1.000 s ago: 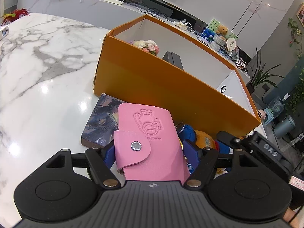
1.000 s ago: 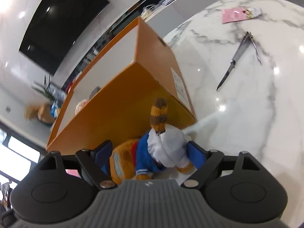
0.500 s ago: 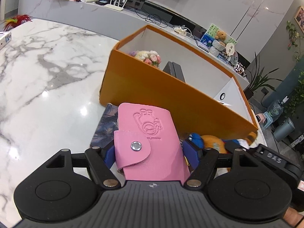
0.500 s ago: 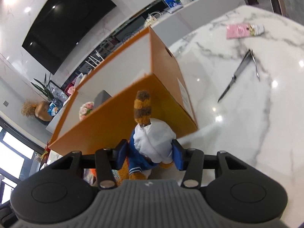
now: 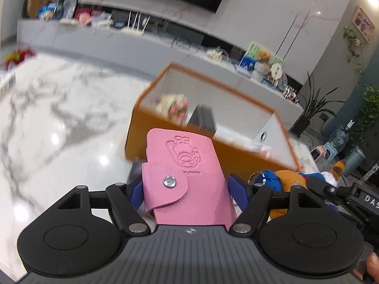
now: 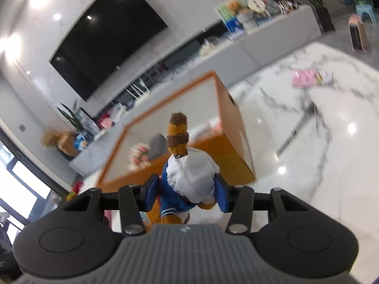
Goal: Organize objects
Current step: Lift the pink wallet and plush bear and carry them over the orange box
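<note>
My left gripper (image 5: 187, 189) is shut on a pink snap-button card holder (image 5: 187, 179) and holds it in the air, short of the open orange box (image 5: 180, 132). My right gripper (image 6: 187, 190) is shut on a plush toy (image 6: 189, 177) in a white and blue jacket with a striped brown tail, lifted in front of the same orange box (image 6: 233, 158). The plush toy (image 5: 291, 179) and the right gripper's black frame also show at the lower right of the left wrist view. Inside the box lie a small flower bunch (image 5: 175, 106) and a dark grey block (image 5: 203, 119).
Both hands are over a white marble table (image 5: 54, 127). A dark booklet (image 5: 135, 170) lies by the box, below the card holder. Long metal tongs (image 6: 300, 123) and a pink packet (image 6: 308, 78) lie to the right on the marble table (image 6: 308, 189). A grey counter with clutter runs behind.
The right gripper closed on the plush toy and lifted it off the table. The left gripper rose with the card holder. Both now look over the box's rim.
</note>
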The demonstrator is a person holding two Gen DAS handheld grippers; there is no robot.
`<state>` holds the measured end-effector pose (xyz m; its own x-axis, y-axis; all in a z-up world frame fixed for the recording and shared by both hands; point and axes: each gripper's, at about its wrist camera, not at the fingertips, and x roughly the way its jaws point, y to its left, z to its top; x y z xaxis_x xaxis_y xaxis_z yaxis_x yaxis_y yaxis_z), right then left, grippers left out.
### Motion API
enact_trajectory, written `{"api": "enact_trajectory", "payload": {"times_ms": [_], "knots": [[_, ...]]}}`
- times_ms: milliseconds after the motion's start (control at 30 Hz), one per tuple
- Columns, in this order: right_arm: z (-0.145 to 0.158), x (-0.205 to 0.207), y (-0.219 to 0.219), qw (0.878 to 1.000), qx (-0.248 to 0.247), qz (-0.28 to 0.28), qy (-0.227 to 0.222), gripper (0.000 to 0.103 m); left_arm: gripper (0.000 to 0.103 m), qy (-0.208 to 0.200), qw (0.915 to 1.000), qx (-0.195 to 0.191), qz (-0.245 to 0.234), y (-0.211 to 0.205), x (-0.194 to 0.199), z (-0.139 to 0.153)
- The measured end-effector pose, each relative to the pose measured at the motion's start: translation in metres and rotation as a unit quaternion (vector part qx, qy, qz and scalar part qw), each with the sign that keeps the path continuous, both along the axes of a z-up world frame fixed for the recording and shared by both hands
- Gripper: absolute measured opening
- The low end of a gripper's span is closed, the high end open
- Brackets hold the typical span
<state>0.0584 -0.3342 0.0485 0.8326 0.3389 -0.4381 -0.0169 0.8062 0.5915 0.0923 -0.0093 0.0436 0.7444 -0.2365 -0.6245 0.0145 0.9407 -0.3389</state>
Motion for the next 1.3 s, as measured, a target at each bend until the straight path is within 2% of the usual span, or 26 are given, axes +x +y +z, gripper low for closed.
{"api": "enact_trajectory", "payload": {"times_ms": [167,300,400,567,733,767,800,833,867,933,1067,1300], "knots": [[0.052,0.021,-0.003,0.997,0.015,-0.029,-0.067,0.052,0.084,-0.048,0.9988,-0.003,0.003,-0.001,0.025,0.049],[0.074,0.046,0.003,0.993,0.015,-0.048,-0.104,0.052,0.084,-0.082,0.9966,-0.007,0.001,0.0,0.056,0.067],[0.066,0.063,0.011,0.992,0.011,-0.058,-0.115,0.052,0.084,-0.084,0.9963,-0.015,0.009,0.005,0.076,0.058],[0.047,0.102,0.024,0.994,0.004,-0.062,-0.089,0.052,0.084,-0.066,0.9977,-0.014,0.0,0.004,0.106,0.038],[0.034,0.132,0.03,0.995,-0.007,-0.064,-0.07,0.052,0.084,-0.047,0.9988,-0.014,-0.002,-0.003,0.122,0.031],[0.033,0.138,0.03,0.996,-0.004,-0.063,-0.065,0.052,0.081,-0.044,0.9989,-0.012,-0.003,-0.005,0.126,0.033],[0.032,0.144,0.03,0.996,-0.001,-0.061,-0.059,0.052,0.045,-0.045,0.9989,-0.005,-0.003,-0.008,0.131,0.037],[0.033,0.152,0.031,0.997,-0.003,-0.058,-0.053,0.052,0.036,-0.043,0.999,0.009,-0.011,-0.012,0.137,0.041],[0.033,0.158,0.033,0.997,-0.01,-0.055,-0.049,0.052,0.034,-0.03,0.999,0.017,-0.029,-0.017,0.148,0.044],[0.036,0.174,0.036,0.998,-0.036,-0.048,-0.035,0.052,0.034,-0.02,0.9983,0.04,-0.036,-0.025,0.165,0.046],[0.032,0.199,0.045,0.996,-0.085,-0.026,-0.002,0.052,0.034,0.003,0.997,0.053,-0.056,-0.034,0.191,0.035],[0.025,0.215,0.07,0.983,-0.184,0.003,0.019,0.052,0.033,0.02,0.9943,0.082,-0.065,-0.041,0.194,0.021]]}}
